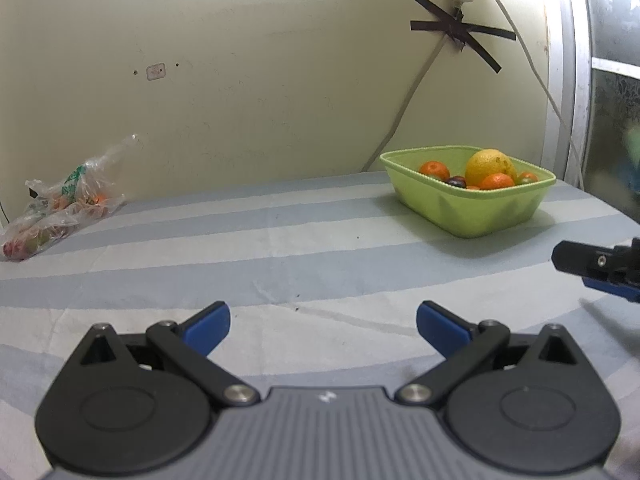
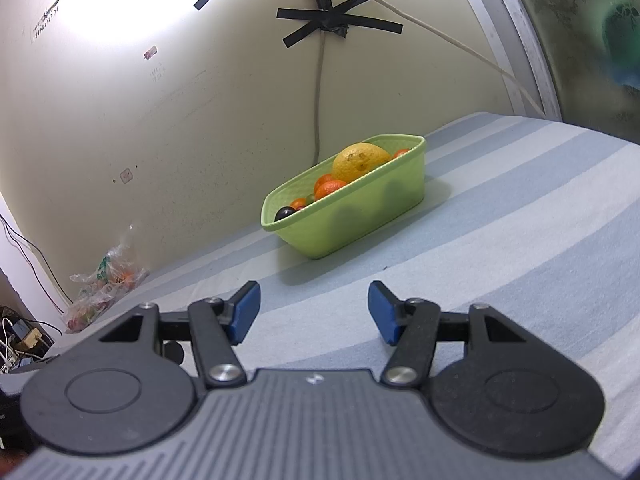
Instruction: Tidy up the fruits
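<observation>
A light green basket (image 1: 472, 208) (image 2: 352, 216) stands on the striped cloth near the wall. It holds a big yellow citrus (image 1: 490, 166) (image 2: 360, 162), small oranges (image 1: 435, 169) (image 2: 330, 188) and a dark plum (image 1: 457, 181) (image 2: 285, 213). My left gripper (image 1: 323, 326) hovers open over the cloth, well short of the basket, with nothing between its blue pads. My right gripper (image 2: 314, 312) is also open and empty, facing the basket from a short way off. Its fingertip (image 1: 576, 258) shows at the right edge of the left wrist view.
A crumpled clear plastic bag (image 1: 60, 208) (image 2: 104, 284) with some fruit inside lies at the far left by the wall. Cables (image 1: 404, 112) (image 2: 319, 92) hang down the wall behind the basket. The striped cloth (image 1: 280, 248) covers the surface.
</observation>
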